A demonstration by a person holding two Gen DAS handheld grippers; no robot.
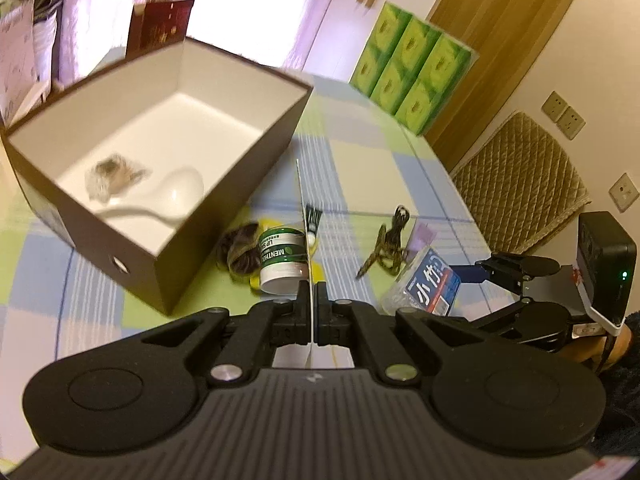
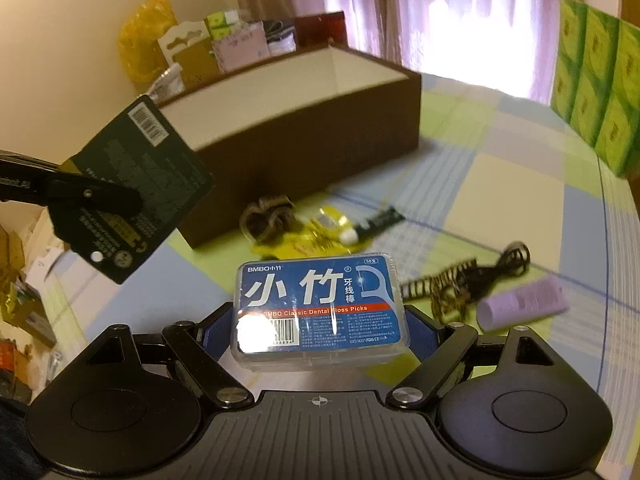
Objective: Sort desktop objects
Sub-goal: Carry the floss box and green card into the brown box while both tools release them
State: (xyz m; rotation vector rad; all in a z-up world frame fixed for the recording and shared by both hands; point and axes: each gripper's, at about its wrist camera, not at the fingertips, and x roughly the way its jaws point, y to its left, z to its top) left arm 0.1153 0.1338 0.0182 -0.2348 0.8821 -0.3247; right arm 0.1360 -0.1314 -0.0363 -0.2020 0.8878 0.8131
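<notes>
Above the desk [image 2: 520, 200], the right gripper [image 2: 320, 320] clamps a blue floss box [image 2: 318, 308], long axis crosswise, label upward; the left gripper [image 1: 310, 300] pinches a dark card [image 2: 140, 188] edge-on, pointing forward.

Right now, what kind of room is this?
Probably a lived-in home room: pink curtains over a bright window, a checked pastel tablecloth, stacked green tissue packs against the wall.

Bright daylight through sheer pinkish-purple curtains [image 2: 440, 20]; cream wall with beige wall sockets [image 1: 564, 114]; wooden door [image 1: 500, 40]; tan quilted chair back [image 1: 516, 184]; table under pastel checked tablecloth [image 1: 360, 136].
</notes>
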